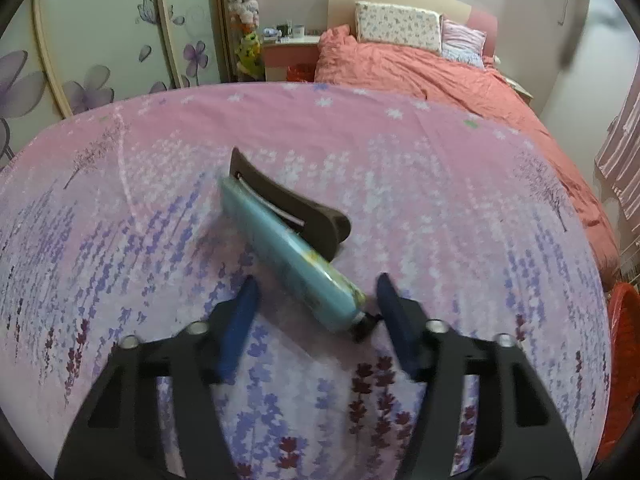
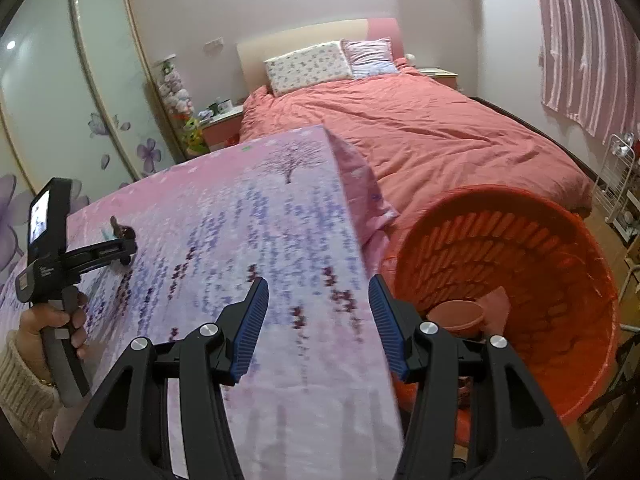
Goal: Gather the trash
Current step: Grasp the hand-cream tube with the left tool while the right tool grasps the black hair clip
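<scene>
Pink cloth: a pink and lavender floral sheet covers the flat surface in front of both grippers.
Blue packet: a pale blue packet lies slanted on the sheet, its lower end reaching into the gap of the left gripper.
Dark piece: a dark brown curved piece lies against the packet's far side, touching it.
Left fingers: the 2 blue pads stand apart; the right-hand pad is just beside the packet's end, the other pad clear of it, so nothing is pinched.
Left hand: in the right wrist view a hand in a cream knitted sleeve grips the left gripper's handle at the sheet's left side.
Right fingers: the right gripper has its 2 ribbed blue pads spread with only the sheet's edge below them, holding nothing.
Red basket: a red slotted basket stands just beside the sheet's right edge; a pinkish round object lies inside it.
Background: a bed with a coral duvet and 2 pillows.
</scene>
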